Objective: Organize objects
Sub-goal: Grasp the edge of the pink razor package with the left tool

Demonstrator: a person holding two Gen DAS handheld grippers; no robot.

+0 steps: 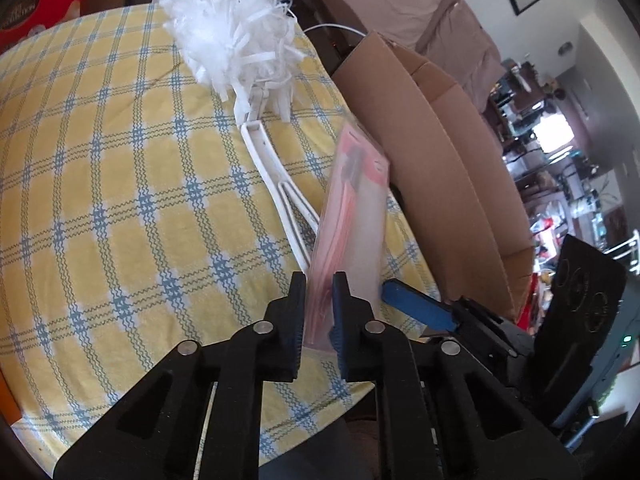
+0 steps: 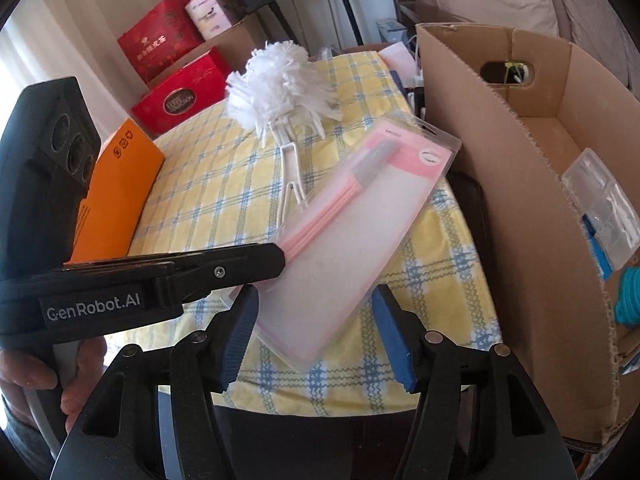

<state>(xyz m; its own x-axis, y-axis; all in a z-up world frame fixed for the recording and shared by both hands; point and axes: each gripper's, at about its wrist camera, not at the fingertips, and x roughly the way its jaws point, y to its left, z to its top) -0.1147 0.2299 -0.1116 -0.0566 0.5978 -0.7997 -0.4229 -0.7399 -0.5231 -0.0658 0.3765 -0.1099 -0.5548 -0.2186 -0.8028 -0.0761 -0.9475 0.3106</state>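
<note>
My left gripper (image 1: 319, 292) is shut on the edge of a flat clear packet of pink sticks (image 1: 352, 216), held a little above the yellow checked cloth (image 1: 120, 184). The right wrist view shows the same packet (image 2: 352, 232) with the left gripper's fingers (image 2: 240, 264) clamped on its left side. My right gripper (image 2: 316, 332) is open, its blue pads on either side of the packet's near end without gripping it. A white fluffy duster (image 1: 232, 36) with a white handle lies on the cloth behind the packet and also shows in the right wrist view (image 2: 280, 84).
An open cardboard box (image 2: 520, 184) stands right of the table, holding a clear plastic case (image 2: 600, 204) and a teal item (image 2: 630, 296). Red gift boxes (image 2: 180, 92) and an orange box (image 2: 116, 192) sit at the left. A sofa (image 1: 400, 8) is behind.
</note>
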